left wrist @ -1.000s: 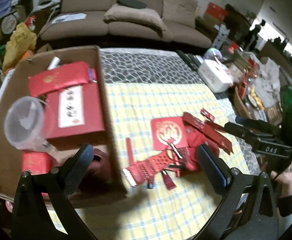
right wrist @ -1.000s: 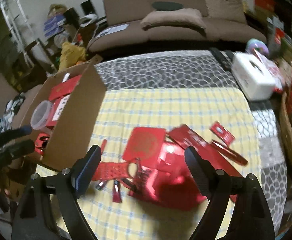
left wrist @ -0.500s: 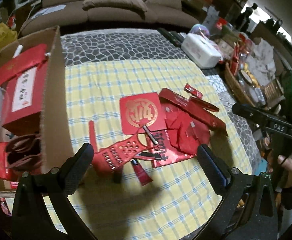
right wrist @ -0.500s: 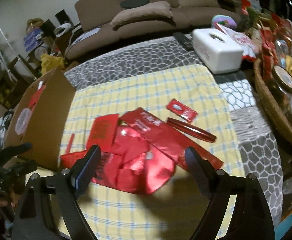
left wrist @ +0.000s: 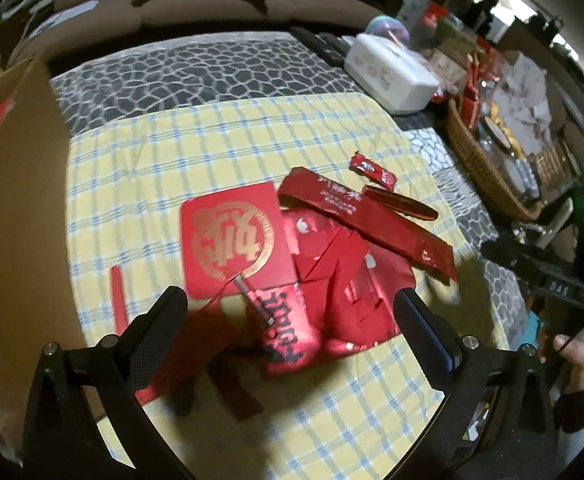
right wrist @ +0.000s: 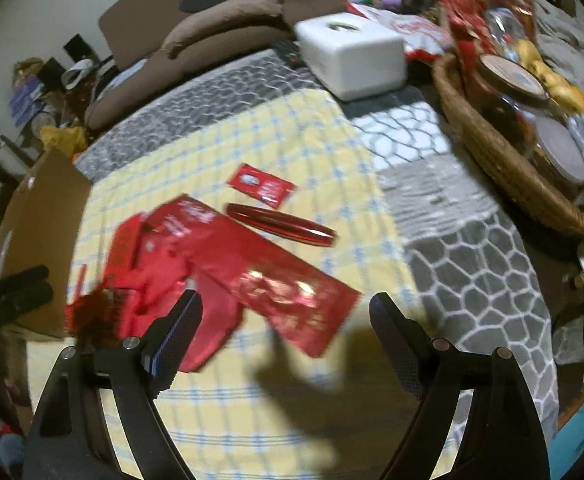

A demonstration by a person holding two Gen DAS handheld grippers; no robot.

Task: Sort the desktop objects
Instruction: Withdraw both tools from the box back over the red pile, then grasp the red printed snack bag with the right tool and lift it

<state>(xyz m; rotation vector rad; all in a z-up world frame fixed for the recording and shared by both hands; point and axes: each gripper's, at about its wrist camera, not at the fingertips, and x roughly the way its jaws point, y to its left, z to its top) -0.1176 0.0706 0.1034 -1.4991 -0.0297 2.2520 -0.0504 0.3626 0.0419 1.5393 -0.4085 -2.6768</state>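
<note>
Table cover: a yellow checked cloth lies over a grey pebble-pattern cover; all the red items rest on the yellow part.
Cardboard box: stands at the left edge of the cloth, its brown wall facing the pile.
Wicker basket: on the right side, filled with jars and wrapped sweets.
White box: at the far edge, beside the basket.
Red pile: shiny red wrapping, crumpled and overlapping, in the middle of the cloth.
Long red strip: lies slantwise across the top of the pile.
Red card: square, gold emblem, touching the left of the pile.
Red pen: lies just beyond the strip, apart from it.
Small red packet: just beyond the pen.
Thin red stick: alone between card and box.
Left gripper: jaws spread wide, empty, above the near edge of the pile.
Right gripper: jaws spread wide, empty, above the strip's near end.
</note>
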